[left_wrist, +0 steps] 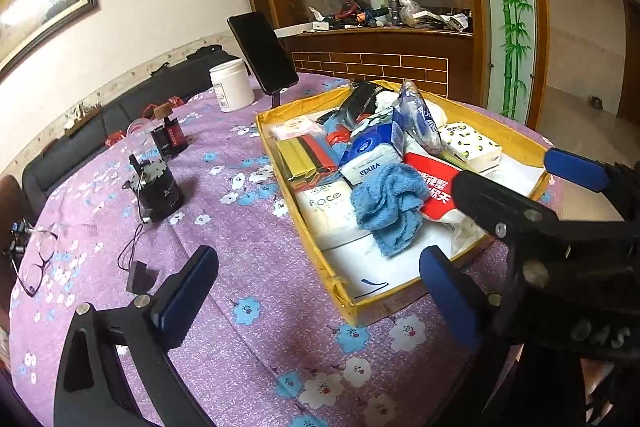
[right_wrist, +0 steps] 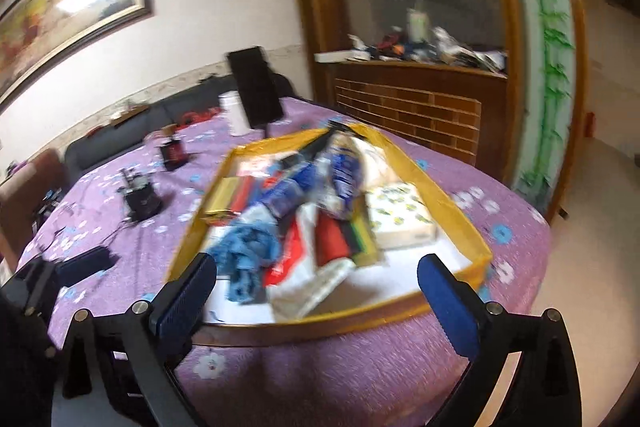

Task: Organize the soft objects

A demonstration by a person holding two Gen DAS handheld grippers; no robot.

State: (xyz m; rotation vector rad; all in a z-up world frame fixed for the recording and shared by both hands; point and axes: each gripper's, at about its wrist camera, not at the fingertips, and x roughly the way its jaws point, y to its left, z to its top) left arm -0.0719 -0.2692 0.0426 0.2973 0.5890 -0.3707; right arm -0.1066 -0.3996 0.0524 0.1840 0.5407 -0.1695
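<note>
A shallow yellow-rimmed box [left_wrist: 280, 163] [right_wrist: 440, 199] sits on the round table, filled with soft goods. A crumpled blue towel [left_wrist: 388, 211] [right_wrist: 248, 251] lies near its front, beside a white "Face" pack [left_wrist: 328, 211], a Vinda tissue pack [left_wrist: 372, 163], a red-and-white bag [left_wrist: 436, 183] and a green-dotted tissue pack [left_wrist: 474, 143] [right_wrist: 400, 215]. My left gripper [left_wrist: 318, 293] is open over the tablecloth at the box's near left corner, holding nothing. My right gripper [right_wrist: 318, 301] is open and empty just short of the box's front rim; one of its blue fingers [left_wrist: 576, 167] shows over the box's right side.
A purple floral tablecloth [left_wrist: 248, 247] covers the table. Left of the box stand a phone on a stand [left_wrist: 262, 55], a white jar [left_wrist: 232, 85], a small red-and-black box [left_wrist: 170, 137] and a black cylinder with a cord [left_wrist: 160, 187]. Glasses [left_wrist: 38, 263] lie near the table's left edge.
</note>
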